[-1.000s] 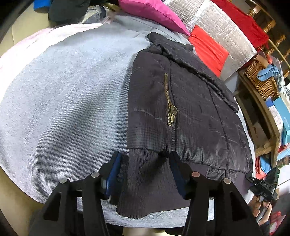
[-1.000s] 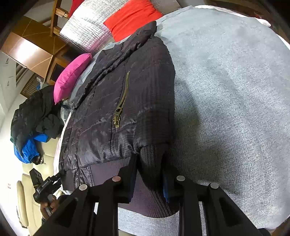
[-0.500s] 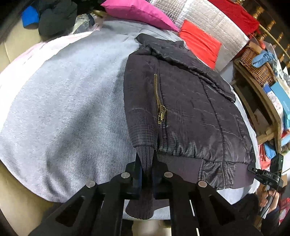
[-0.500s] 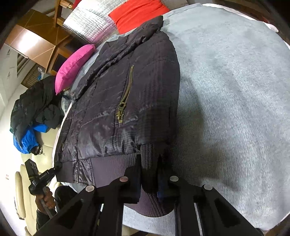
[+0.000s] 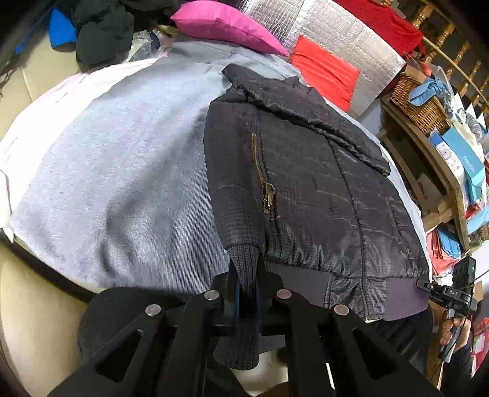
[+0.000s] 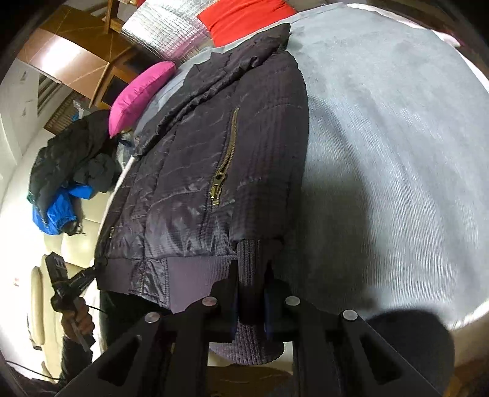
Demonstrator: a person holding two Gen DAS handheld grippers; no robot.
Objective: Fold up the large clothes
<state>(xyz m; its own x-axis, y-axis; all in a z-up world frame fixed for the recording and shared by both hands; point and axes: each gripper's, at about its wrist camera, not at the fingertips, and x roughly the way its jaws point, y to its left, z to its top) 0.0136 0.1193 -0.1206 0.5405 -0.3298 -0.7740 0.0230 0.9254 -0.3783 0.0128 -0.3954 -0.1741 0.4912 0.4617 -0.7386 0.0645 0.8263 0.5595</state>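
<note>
A dark quilted jacket with a brass zipper lies folded on a grey knit cover, collar at the far end. My left gripper is shut on a ribbed knit cuff at the jacket's near left corner. In the right wrist view the same jacket lies left of centre, and my right gripper is shut on a ribbed cuff at its near right corner. Each cuff hangs down past the pads. The other hand-held gripper shows at each view's edge.
A pink pillow, a red cushion and a silver quilted panel lie at the far end. Dark and blue clothes are piled on a cream sofa. A wooden shelf with a wicker basket stands beside the bed.
The left gripper has shut on the cuff; it was open one second ago. Both grippers have pulled back towards the near edge with the ribbed cuffs.
</note>
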